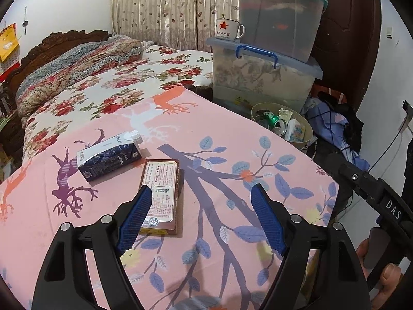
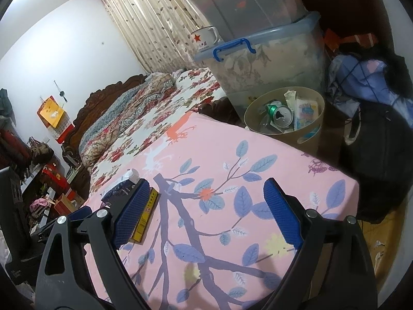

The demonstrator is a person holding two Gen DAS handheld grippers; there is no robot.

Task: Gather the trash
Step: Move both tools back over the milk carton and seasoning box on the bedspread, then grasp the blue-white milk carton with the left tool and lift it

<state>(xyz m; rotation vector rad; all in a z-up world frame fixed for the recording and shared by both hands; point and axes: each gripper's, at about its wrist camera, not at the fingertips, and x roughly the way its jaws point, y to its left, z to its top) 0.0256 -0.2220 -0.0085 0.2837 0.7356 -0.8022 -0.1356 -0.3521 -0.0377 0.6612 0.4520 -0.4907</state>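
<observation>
Pink leaf-print sheet (image 1: 219, 134) over a bed, trash lying on it and a bin past its far corner.

On the sheet a dark blue milk carton (image 1: 109, 157) with a white cap lies on its side, just beside a flat brown box (image 1: 161, 193) printed with small text too fine to read. The tan wastebasket (image 2: 307, 134) holds a crushed green can (image 2: 280, 115) and wrappers. A mug (image 1: 228, 29) bears a red star. Left gripper (image 1: 201, 219) hovers spread wide, one pad over the box; right gripper (image 2: 206, 214) hovers equally wide, holding nothing, "DAS" on its body.
</observation>
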